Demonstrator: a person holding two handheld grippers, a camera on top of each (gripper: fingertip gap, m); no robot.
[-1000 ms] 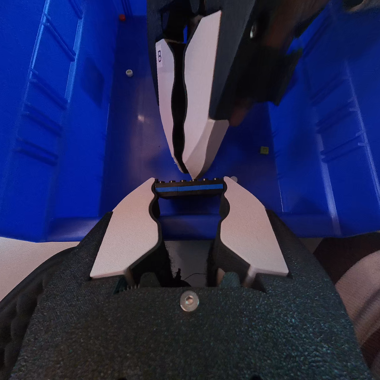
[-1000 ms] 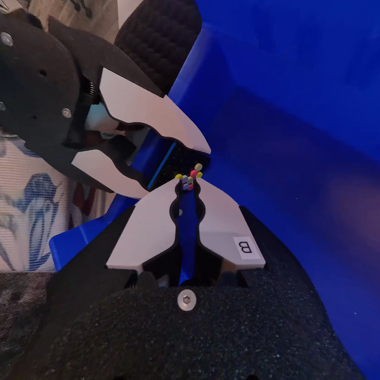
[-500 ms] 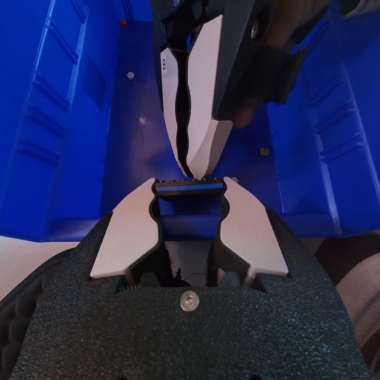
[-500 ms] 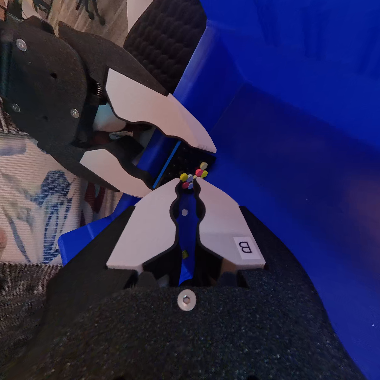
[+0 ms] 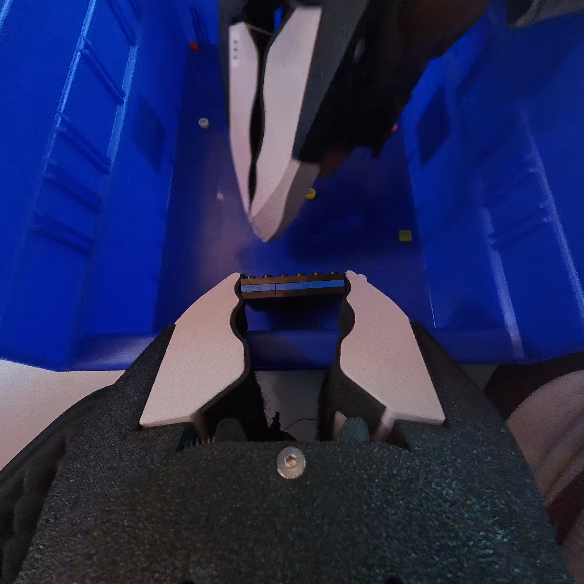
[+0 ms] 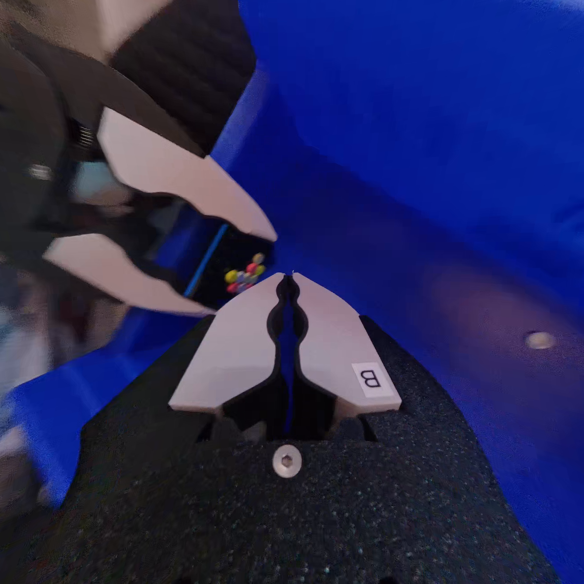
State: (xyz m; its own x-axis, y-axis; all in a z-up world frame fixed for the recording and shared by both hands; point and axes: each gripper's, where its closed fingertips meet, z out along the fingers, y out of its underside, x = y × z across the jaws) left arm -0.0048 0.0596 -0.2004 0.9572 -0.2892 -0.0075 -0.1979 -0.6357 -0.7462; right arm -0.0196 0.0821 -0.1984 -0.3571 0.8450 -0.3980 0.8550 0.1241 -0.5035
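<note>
My left gripper [image 5: 292, 278] is shut on a black studded plate with a blue stripe along its edge [image 5: 294, 287], gripping it by its two ends over the blue bin [image 5: 94, 221]. The plate also shows in the right wrist view [image 6: 218, 256], with several small yellow, red and grey round pieces [image 6: 245, 275] clustered on its face. My right gripper [image 6: 288, 275] is shut, and nothing shows between its tips. In the left wrist view it [image 5: 264, 235] hangs point-down a short way beyond the plate, apart from it.
Loose small pieces lie on the bin floor: a white stud [image 5: 203, 122], a red one [image 5: 193, 46], a yellow round one [image 5: 311, 193], a yellow-green square [image 5: 404, 235] and a pale stud [image 6: 539, 340]. The bin's ribbed walls stand close on both sides. A sleeve [image 5: 553, 426] is at the right. Less than 4 cm separates the two grippers' tips. The yellow-green square [image 5: 404, 235] sits 6 cm or so from the ends of my left fingers.
My right gripper has drawn back from the plate's face, where its tips were at the coloured pieces, and now stands apart from it. The left gripper still holds the plate in place.
</note>
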